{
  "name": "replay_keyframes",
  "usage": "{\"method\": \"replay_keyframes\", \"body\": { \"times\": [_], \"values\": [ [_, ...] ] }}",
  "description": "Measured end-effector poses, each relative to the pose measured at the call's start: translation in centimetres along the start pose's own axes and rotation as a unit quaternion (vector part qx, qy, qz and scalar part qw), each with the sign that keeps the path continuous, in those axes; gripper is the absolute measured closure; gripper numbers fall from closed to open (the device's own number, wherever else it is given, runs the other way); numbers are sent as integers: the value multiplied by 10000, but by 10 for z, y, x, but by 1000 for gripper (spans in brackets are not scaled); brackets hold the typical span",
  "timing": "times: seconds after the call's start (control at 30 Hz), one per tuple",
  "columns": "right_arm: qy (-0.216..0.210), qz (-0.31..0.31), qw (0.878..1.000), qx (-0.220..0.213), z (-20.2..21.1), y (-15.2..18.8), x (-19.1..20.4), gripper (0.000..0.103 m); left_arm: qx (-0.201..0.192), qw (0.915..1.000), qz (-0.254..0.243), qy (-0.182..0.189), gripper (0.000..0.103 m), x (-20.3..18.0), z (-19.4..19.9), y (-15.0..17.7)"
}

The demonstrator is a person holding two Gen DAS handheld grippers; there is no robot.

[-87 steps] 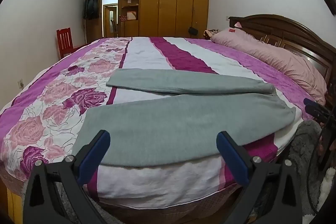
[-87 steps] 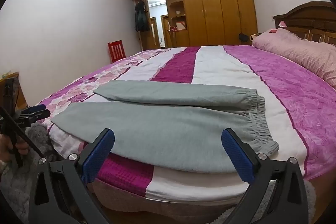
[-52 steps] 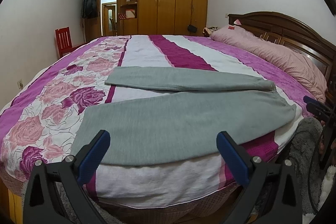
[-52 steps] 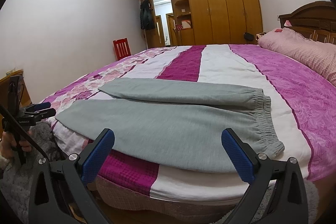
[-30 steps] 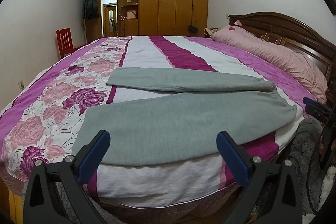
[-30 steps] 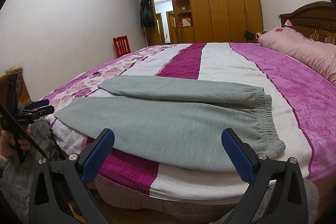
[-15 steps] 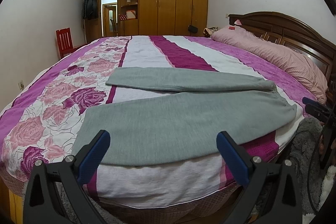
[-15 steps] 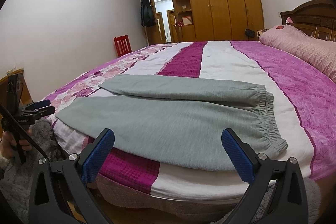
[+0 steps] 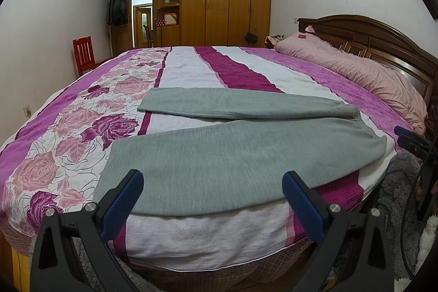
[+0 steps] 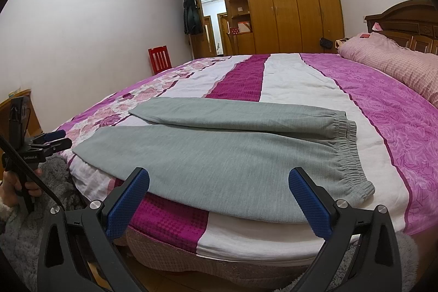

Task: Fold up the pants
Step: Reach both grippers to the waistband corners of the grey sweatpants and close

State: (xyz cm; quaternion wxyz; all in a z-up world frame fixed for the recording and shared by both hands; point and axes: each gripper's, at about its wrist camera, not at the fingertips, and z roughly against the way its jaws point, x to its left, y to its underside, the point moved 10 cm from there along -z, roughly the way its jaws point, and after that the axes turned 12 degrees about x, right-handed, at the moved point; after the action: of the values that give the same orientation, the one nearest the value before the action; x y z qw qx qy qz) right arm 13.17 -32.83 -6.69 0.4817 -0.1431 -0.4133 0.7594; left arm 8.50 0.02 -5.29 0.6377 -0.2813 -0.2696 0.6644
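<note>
Change since earlier frames: almost none. The right gripper has drifted slightly, so the far wardrobe sits differently in its view; the left gripper has held its station. The pants have not shifted.

Progress: nothing folded yet, in my judgement. The pants lie flat and spread in a V, both legs separate. All folds remain to be done.

Left end: leg openings. The near cuff lies on the rose-patterned strip of the bedspread; the far leg ends nearer the middle of the bed.

Left gripper: jaws wide apart, holding nothing, off the near edge of the bed, facing the near leg.

Right gripper: jaws wide apart, holding nothing, off the near edge, facing the waist end.

Right end: elastic waistband, its near corner just short of the mattress edge.

Edges: the near leg runs along the near bed edge; a careless pull could drag it off.

Open room: broad bare bedspread beyond the pants; pink pillow and headboard well apart at far right.
</note>
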Motion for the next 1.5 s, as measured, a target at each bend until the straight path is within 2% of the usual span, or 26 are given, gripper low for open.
{"method": "replay_keyframes", "body": {
  "times": [0.37, 0.43, 0.47, 0.57, 0.63, 0.67, 0.73, 0.8, 0.87, 1.0, 1.07, 1.1, 1.13, 1.17, 1.2, 1.23, 1.27, 1.37, 1.43, 1.5],
  "values": [
    [81, 19, 10000, -39, 2, -2, -2, 0, 89, 9999, -86, -43, 0, -5, -6, 2],
    [732, -108, 9973, -44, 6, -5, -15, 0, 175, 9997, -71, 144, 0, -7, -9, 0],
    [789, -178, 9967, -107, 10, -6, -18, 0, 178, 9995, -60, 239, 0, -7, -10, -1],
    [291, -471, 9980, -314, 20, -14, -23, 0, 124, 9988, -152, 447, 0, -10, -9, -12],
    [-169, -603, 9977, -244, 18, -19, -26, 0, 200, 9972, -461, 552, 0, -19, -13, -25],
    [-248, -604, 9977, -170, 14, -23, -29, 0, 207, 9968, -613, 479, 0, -22, -16, -32],
    [-108, -546, 9984, -9, 3, -31, -41, 0, 200, 9954, -844, 412, 0, -28, -25, -53],
    [-139, -428, 9989, 164, -11, -45, -54, 0, 557, 9881, -1323, 553, 0, -40, -48, -74],
    [-378, -119, 9989, 243, -24, -68, -60, 0, 634, 9796, -1769, 708, 0, -51, -64, -93],
    [-822, 916, 9895, 760, -72, -120, -66, 7, 1179, 9498, -2663, 1144, 1, -79, -125, -139],
    [-935, 1469, 9780, 1150, -103, -140, -69, 12, 1421, 9371, -2958, 1191, 2, -85, -159, -157],
    [-1090, 1741, 9681, 1437, -124, -147, -69, 15, 1574, 9314, -3043, 1226, 7, -88, -179, -166],
    [-1211, 1927, 9591, 1681, -140, -153, -70, 18, 1810, 9240, -3049, 1429, 16, -92, -201, -174],
    [-1356, 2131, 9461, 2028, -165, -158, -72, 19, 2091, 9139, -2965, 1818, 21, -97, -221, -180],
    [-1430, 2240, 9380, 2227, -180, -160, -73, 21, 2225, 9081, -2903, 2039, 29, -99, -233, -183],
    [-1533, 2349, 9280, 2454, -200, -163, -74, 23, 2338, 9050, -2860, 2110, 34, -99, -251, -190],
    [-1670, 2378, 9197, 2640, -219, -166, -75, 25, 2376, 9053, -2880, 2026, 34, -96, -266, -193],
    [-1889, 2483, 9033, 2945, -259, -167, -75, 31, 2360, 9040, -3198, 1576, 34, -86, -308, -203],
    [-1865, 2552, 8969, 3092, -279, -163, -79, 36, 2348, 9031, -3332, 1349, 34, -77, -327, -206],
    [-1884, 2581, 8890, 3279, -297, -157, -82, 41, 2471, 8962, -3414, 1388, 34, -69, -342, -203]
  ]
}}
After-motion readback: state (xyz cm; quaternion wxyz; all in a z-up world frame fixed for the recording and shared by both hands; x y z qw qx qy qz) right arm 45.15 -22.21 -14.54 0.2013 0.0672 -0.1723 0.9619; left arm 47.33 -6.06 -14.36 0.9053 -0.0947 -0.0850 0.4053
